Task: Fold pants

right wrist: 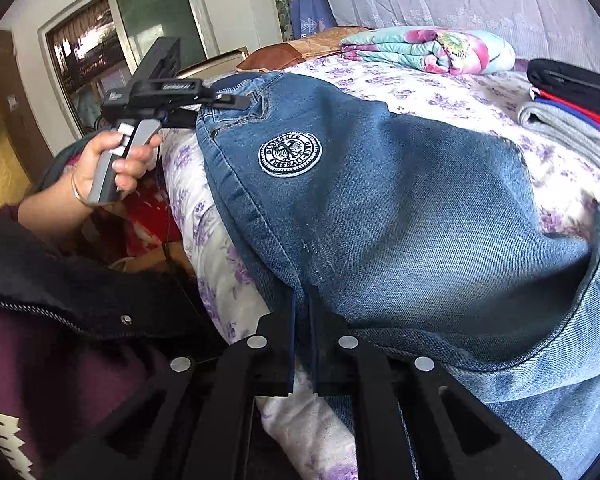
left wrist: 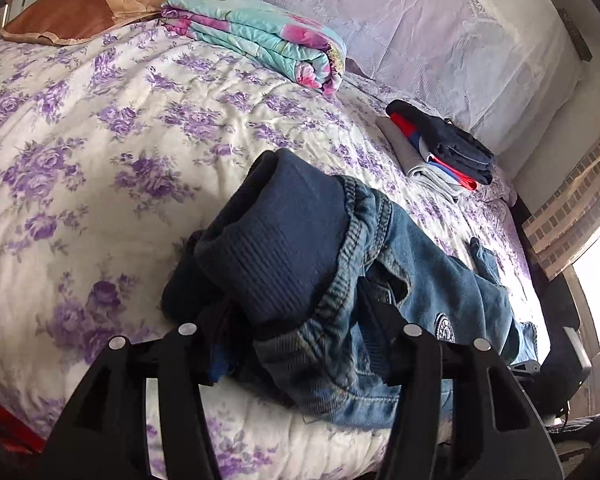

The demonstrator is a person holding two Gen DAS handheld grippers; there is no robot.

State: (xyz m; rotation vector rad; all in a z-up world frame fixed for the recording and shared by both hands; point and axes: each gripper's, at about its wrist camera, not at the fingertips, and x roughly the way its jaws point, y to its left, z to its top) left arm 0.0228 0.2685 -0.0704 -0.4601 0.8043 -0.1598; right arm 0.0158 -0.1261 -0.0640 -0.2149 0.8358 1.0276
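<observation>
Blue denim pants (right wrist: 400, 208) with a round white patch (right wrist: 290, 155) and a dark ribbed waistband (left wrist: 284, 240) lie on the floral bed. My left gripper (left wrist: 300, 320) straddles the waistband end, its fingers wide apart with the cloth bunched between them; it also shows in the right wrist view (right wrist: 220, 102), held in a hand at the waist. My right gripper (right wrist: 302, 304) has its fingers nearly together, pinching the denim edge near the bed's front side.
A stack of folded clothes (left wrist: 444, 148) sits at the far right of the bed (left wrist: 100, 152). A folded floral blanket (left wrist: 260, 40) and a brown pillow (left wrist: 88, 12) lie at the back. A curtained wall runs behind. My torso (right wrist: 60, 340) is at the left.
</observation>
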